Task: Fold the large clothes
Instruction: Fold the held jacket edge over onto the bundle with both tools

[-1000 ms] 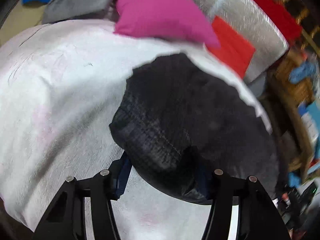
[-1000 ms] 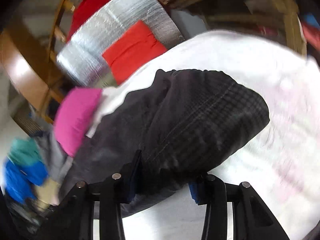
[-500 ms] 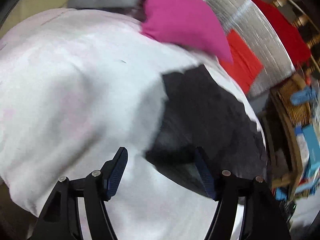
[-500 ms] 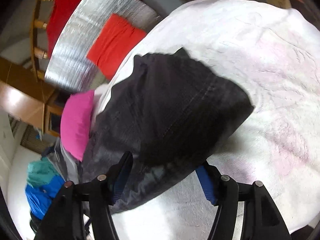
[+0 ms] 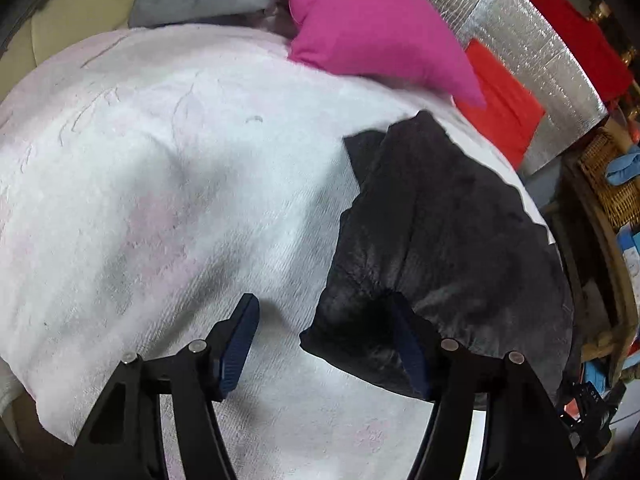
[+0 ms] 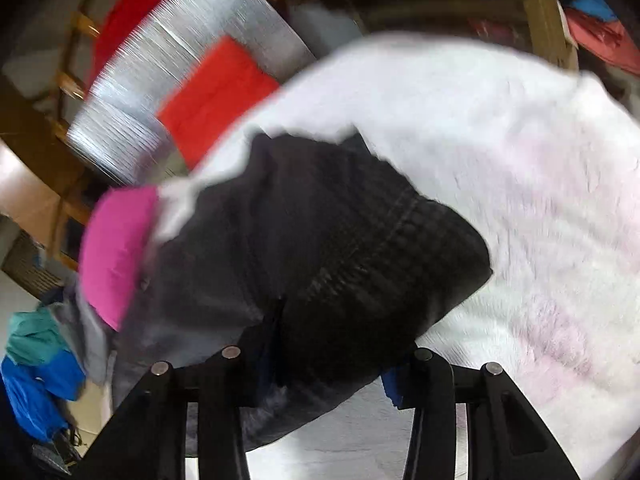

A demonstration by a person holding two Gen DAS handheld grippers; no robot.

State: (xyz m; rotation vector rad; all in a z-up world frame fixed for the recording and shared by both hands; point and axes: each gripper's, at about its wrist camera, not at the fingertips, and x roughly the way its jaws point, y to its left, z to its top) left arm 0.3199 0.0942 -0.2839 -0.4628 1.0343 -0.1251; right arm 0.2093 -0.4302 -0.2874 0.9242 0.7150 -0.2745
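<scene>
The dark garment [image 5: 448,248] lies in a folded heap on the white fleecy blanket [image 5: 168,200], filling the right half of the left wrist view, its near corner reaching down toward the lower middle of the frame. There the left gripper [image 5: 324,336] stands fairly wide with its jaws closing a little: the right blue pad touches the garment's near edge, the left pad hangs clear over bare blanket, so nothing is pinched. In the right wrist view, which is blurred, the same garment [image 6: 320,248] fills the centre of the frame, its checked panel toward the right. The right gripper [image 6: 328,364] has its jaws closing with a thick fold of the cloth bunched between them; the left pad is buried under fabric and only a sliver of the right pad shows, and the cloth seems gripped. Around the garment the blanket [image 6: 520,184] spreads to the right. A magenta cushion [image 5: 372,28] sits at the upper middle of the left wrist view, with a silver quilted bag [image 5: 520,40] and a red cloth [image 5: 504,108] beside it at the upper right.
</scene>
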